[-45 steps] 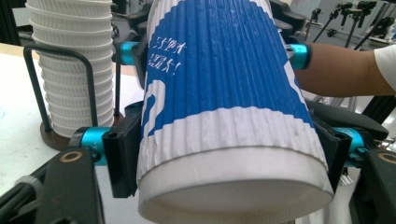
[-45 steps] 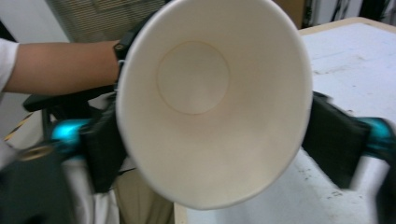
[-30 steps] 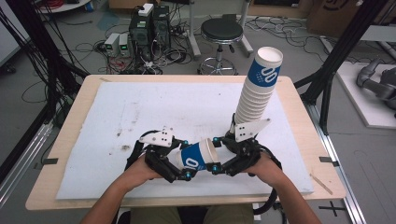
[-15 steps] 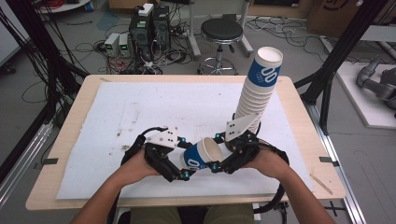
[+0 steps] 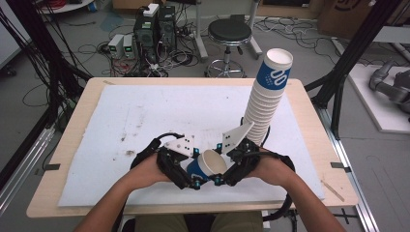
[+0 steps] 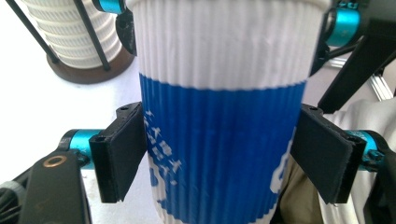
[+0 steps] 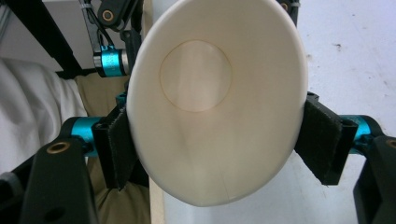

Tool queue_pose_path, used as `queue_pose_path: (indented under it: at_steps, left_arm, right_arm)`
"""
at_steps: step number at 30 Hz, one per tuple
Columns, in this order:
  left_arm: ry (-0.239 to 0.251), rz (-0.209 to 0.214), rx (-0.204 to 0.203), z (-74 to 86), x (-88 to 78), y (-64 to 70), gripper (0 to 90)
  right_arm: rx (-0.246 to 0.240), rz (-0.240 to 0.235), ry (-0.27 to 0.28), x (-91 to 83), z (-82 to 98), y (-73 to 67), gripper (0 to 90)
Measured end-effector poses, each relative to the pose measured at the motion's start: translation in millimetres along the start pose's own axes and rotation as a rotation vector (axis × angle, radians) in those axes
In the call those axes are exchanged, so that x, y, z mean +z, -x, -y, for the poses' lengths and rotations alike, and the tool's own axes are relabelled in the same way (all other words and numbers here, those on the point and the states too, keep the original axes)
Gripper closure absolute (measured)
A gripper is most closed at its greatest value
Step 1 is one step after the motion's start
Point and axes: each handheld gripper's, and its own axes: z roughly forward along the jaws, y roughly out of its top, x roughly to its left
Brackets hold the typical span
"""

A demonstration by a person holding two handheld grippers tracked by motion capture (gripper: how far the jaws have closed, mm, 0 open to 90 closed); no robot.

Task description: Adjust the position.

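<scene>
Cup (image 5: 205, 166), blue below and white toward the rim, lies tilted between the two grippers at about 6 o'clock on the table (image 5: 67, 159), near the person's edge, mouth turned up and toward 1 o'clock. The right gripper (image 5: 227, 173) pinches it at the rim end; in the right gripper view its pads (image 7: 116, 144) press either side of the open mouth. The left gripper (image 5: 186, 176) has just been closing, and in the left gripper view its pads (image 6: 123, 149) now sit against the blue band of the cup (image 6: 219, 140), so both look to hold it at once. The tall stack (image 5: 266, 99) stands at about 2 o'clock, well apart from the cup.

This looks like a handover, or a pull to part nested cups. Next, one grip probably needs to let go, or the hands draw apart along the cup's axis without crushing the thin wall.
</scene>
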Motion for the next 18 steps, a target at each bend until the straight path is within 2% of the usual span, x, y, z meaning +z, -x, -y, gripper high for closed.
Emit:
queue_pose_path:
  at_steps: [7,9,14,18]
  left_arm:
    - [-0.044,0.011,0.006,-0.2,7.4,-0.1,23.7]
    - [-0.037,0.018,0.014,0.0,8.0,0.7,27.7]
    - [-0.043,0.019,0.019,-0.1,8.3,0.8,28.4]
    - [-0.003,0.005,0.023,3.1,9.3,2.8,27.9]
  right_arm:
    - [-0.03,-0.001,-0.04,7.3,-1.8,-2.9,23.8]
    - [-0.036,0.003,-0.044,7.9,-1.7,-2.7,23.8]
    - [-0.028,-0.003,-0.049,7.4,-1.2,-3.1,23.8]
    - [-0.017,-0.007,-0.018,7.0,0.2,-3.2,20.1]
